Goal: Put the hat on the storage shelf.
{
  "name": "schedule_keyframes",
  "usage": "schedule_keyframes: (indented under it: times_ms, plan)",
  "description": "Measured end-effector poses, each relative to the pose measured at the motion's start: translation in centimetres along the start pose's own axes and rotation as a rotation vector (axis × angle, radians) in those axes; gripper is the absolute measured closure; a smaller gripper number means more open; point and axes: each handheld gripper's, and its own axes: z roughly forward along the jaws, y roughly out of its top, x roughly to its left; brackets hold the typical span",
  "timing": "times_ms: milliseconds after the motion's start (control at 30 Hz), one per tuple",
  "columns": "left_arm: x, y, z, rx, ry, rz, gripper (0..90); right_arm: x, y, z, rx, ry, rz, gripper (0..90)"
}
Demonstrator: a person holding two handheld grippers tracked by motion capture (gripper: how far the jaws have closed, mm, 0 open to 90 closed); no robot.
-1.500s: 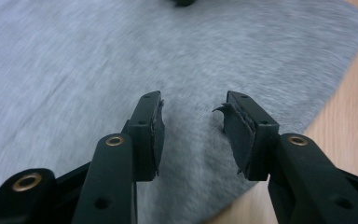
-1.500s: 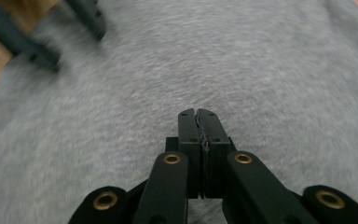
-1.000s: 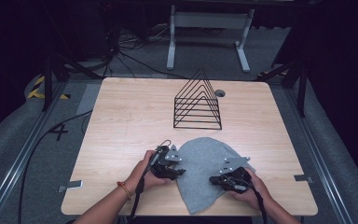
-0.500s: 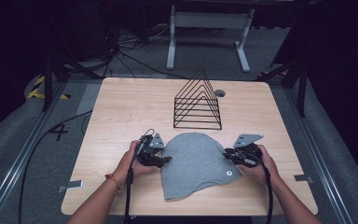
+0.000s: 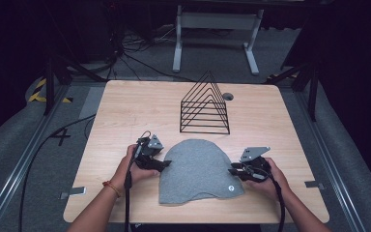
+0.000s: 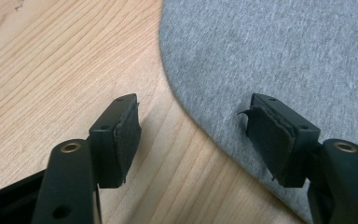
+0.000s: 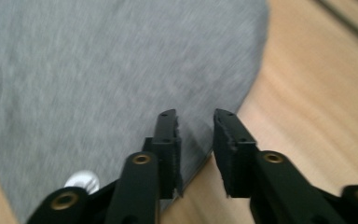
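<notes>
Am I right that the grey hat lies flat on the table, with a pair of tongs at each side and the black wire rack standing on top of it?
Not quite: the black wire rack stands on the bare table behind the grey hat, apart from it, as the high view shows. The rest is right.

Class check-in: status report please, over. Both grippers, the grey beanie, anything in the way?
Left gripper open, jaws just opening, astride beanie edge. Right gripper open, just opening, nothing pinched. Grey beanie flat on table, released. Wire rack behind, clear of it.
</notes>
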Motion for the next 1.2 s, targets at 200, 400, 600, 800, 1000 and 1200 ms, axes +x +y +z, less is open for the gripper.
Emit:
schedule_keyframes:
  times_ms: [200, 400, 600, 800, 1000, 1200]
  plan:
    - [-0.3, 0.1, 0.0, 0.012, -0.020, -0.015, 32.0, -1.7, 2.6, 1.2, -0.039, -0.031, 0.057, 57.2]
    - [-1.2, -0.1, 0.1, 0.015, -0.006, -0.005, 21.9, -3.0, 4.0, 4.0, 0.005, -0.022, 0.085, 43.5]
    - [-1.4, -0.2, 0.3, 0.003, 0.009, -0.008, 19.9, -3.1, 3.9, 4.7, 0.022, -0.004, 0.091, 37.5]
    - [-1.2, 0.0, 0.3, 0.005, 0.017, -0.019, 23.0, -2.7, 4.0, 4.5, 0.024, 0.016, 0.085, 56.4]
    - [-0.4, 0.2, 0.1, -0.009, 0.032, -0.057, 45.4, -2.1, 4.3, 4.5, 0.038, 0.045, 0.103, 77.1]
    - [-0.2, 0.4, 0.1, -0.009, -0.001, -0.037, 63.2, -2.3, 3.9, 4.4, 0.015, 0.098, 0.139, 84.7]
